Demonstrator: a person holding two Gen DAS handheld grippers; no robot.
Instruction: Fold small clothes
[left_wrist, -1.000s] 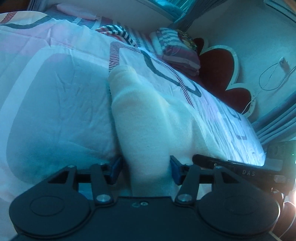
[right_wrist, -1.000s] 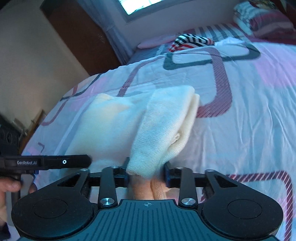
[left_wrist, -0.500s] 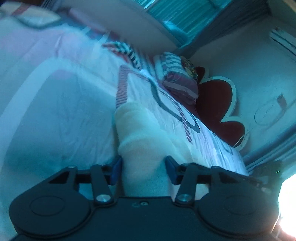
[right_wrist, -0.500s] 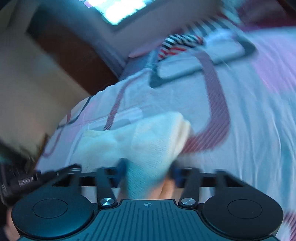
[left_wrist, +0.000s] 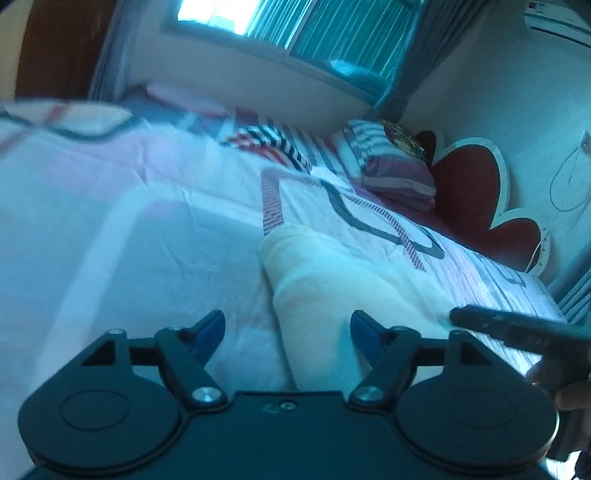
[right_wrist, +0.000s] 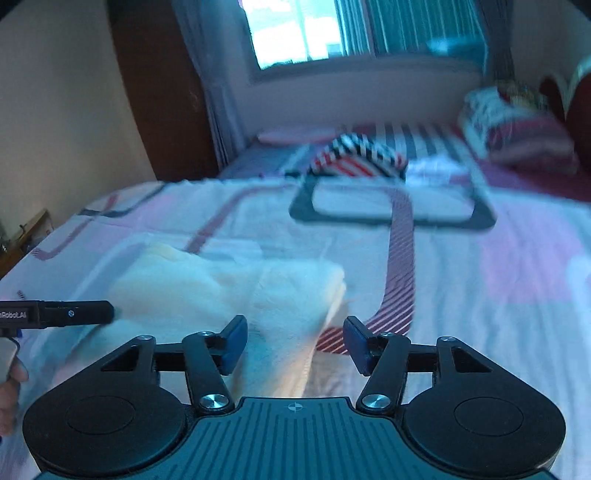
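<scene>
A cream knitted garment (left_wrist: 332, 291) lies folded on the patterned bedspread (left_wrist: 129, 240). It also shows in the right wrist view (right_wrist: 258, 295). My left gripper (left_wrist: 287, 332) is open, its blue-padded fingers standing wide on either side of the garment's near end. My right gripper (right_wrist: 293, 341) is open too, with the garment's folded edge lying between its fingers. The right gripper's finger (left_wrist: 517, 328) shows at the right of the left wrist view. The left gripper's finger (right_wrist: 59, 314) shows at the left of the right wrist view.
A striped red, white and dark garment (right_wrist: 354, 155) lies at the far side of the bed. Striped pillows (left_wrist: 391, 170) rest against a red flower-shaped headboard (left_wrist: 476, 192). A window (right_wrist: 332, 29) and a brown door (right_wrist: 159, 92) stand beyond the bed.
Both grippers have opened and let go of the cream garment. Both have pulled back and tilted up, so more of the room shows.
</scene>
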